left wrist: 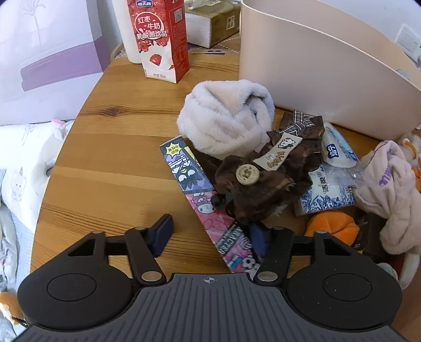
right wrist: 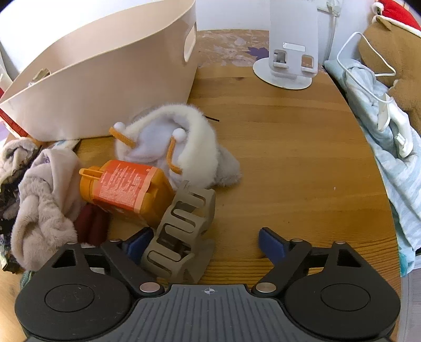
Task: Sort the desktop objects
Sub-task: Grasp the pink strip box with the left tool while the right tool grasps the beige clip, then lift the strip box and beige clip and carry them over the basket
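Note:
In the left wrist view my left gripper [left wrist: 210, 234] is open, low over a flat cartoon-printed box [left wrist: 200, 194]. Its right finger is partly hidden behind a brown scrunchie with a button [left wrist: 263, 173]. A white fluffy roll [left wrist: 226, 115] lies beyond, next to the beige storage bin [left wrist: 315, 68]. In the right wrist view my right gripper [right wrist: 205, 242] is open around a grey slotted hair claw [right wrist: 184, 234], which leans by the left finger. An orange bottle [right wrist: 126, 189] and a white plush hat [right wrist: 189, 142] lie just beyond, before the bin [right wrist: 105, 79].
A red milk carton [left wrist: 160, 39] and a tissue pack [left wrist: 213, 23] stand at the back. Tissue packets [left wrist: 334, 168], an orange plush [left wrist: 334, 226] and pink fluffy cloth [left wrist: 392, 189] crowd the right. A white stand [right wrist: 289, 52] sits far right; the table edge [right wrist: 368, 147] borders bedding.

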{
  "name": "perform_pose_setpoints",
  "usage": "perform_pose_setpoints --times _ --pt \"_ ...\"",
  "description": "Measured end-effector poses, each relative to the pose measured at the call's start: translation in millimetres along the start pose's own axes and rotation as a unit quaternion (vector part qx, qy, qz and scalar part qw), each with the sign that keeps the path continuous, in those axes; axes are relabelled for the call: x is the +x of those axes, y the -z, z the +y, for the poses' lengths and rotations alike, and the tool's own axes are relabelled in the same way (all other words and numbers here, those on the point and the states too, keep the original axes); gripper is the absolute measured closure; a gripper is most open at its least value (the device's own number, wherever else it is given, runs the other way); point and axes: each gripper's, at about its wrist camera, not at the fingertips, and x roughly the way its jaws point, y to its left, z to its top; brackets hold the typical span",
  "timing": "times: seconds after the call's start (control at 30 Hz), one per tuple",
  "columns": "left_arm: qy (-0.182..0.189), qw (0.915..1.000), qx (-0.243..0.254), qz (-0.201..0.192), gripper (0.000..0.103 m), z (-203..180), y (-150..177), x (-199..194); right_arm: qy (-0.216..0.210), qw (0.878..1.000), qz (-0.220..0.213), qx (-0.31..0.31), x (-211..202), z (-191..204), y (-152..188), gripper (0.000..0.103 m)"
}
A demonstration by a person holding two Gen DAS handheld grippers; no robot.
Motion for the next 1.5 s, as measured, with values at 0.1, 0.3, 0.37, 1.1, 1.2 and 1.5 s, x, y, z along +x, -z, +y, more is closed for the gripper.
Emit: perform_pose_setpoints --times 0.1,0.3,0.37,1.1,1.2,1.5 --pt "0.004 0.9999 0.008 -0.005 0.068 0 5 -4 0.001 1.000 -0.005 -0.006 -2 1 1 0.036" --pt "0.001 0.9999 0.013 -0.003 0.076 -2 14 -8 0.001 1.000 0.000 -0.009 -8 -1 4 0.068" --pt "0.000 0.9999 0.011 0.001 0.079 0 18 -11 -0.005 1.000 0.001 0.001 -10 -6 6 0.068" --pt "-0.026 0.9977 0.004 -0.062 0.080 3 45 -78 -0.072 0.997 -0.040 0.002 -60 -16 13 0.073" --pt "-0.025 0.9968 0.003 -0.076 0.080 3 43 -89 -0.082 0.995 -0.052 0.005 -70 -18 9 0.073" --pt "-0.009 0.9926 -0.004 -0.121 0.080 0 18 -118 -0.104 0.989 -0.106 0.024 -104 -20 -16 0.073"
